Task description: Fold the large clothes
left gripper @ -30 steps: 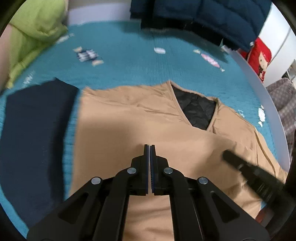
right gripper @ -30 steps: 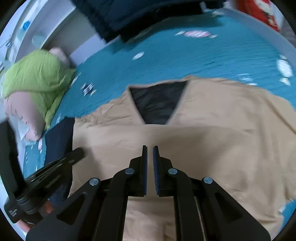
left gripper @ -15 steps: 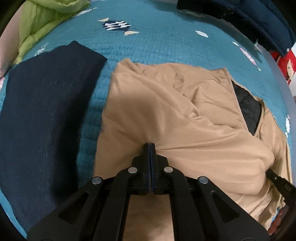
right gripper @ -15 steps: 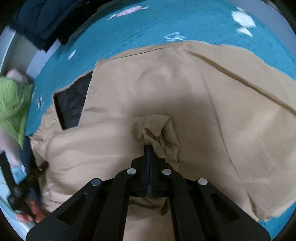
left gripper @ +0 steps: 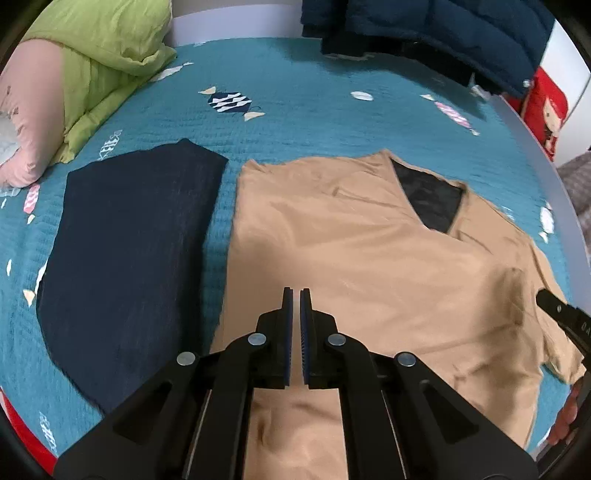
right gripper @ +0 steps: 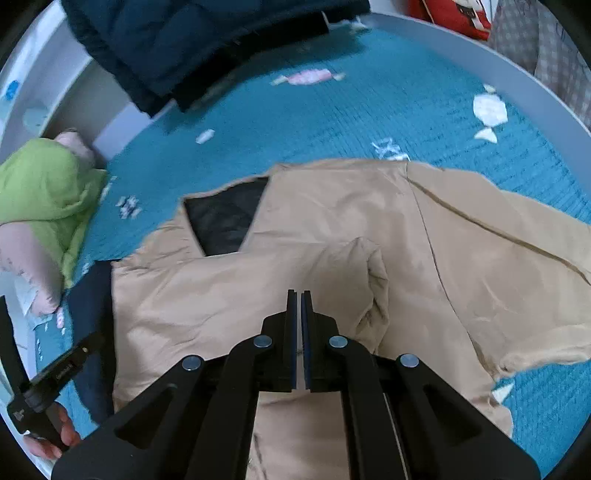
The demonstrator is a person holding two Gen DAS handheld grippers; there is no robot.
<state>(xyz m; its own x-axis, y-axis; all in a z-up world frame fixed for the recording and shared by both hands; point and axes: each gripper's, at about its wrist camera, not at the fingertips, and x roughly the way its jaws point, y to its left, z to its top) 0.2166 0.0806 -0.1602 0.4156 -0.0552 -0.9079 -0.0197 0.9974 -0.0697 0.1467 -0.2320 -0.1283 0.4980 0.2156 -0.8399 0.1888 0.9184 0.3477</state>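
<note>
A tan jacket (left gripper: 369, 258) with a black quilted lining at its V-neck (left gripper: 432, 199) lies spread on the teal bedspread; it also shows in the right wrist view (right gripper: 332, 258). My left gripper (left gripper: 295, 295) hovers above its left half, jaws almost together with a thin gap and nothing between them. My right gripper (right gripper: 298, 295) hovers above the jacket's middle, jaws also nearly together and empty. A bunched fold of tan cloth (right gripper: 373, 280) rises just right of the right gripper. The right sleeve (right gripper: 517, 277) spreads outward.
A folded navy garment (left gripper: 125, 243) lies left of the jacket. A green pillow (left gripper: 92, 55) lies at the far left. A dark blue puffer coat (left gripper: 424, 33) lies at the far edge of the bed. The bed's white rim (right gripper: 480, 48) runs along the right.
Half a second ago both grippers were shut low on the tan cloth, the right one pinching a fold. Now both have lifted off, the jaws show a slit, and the fold lies released.
</note>
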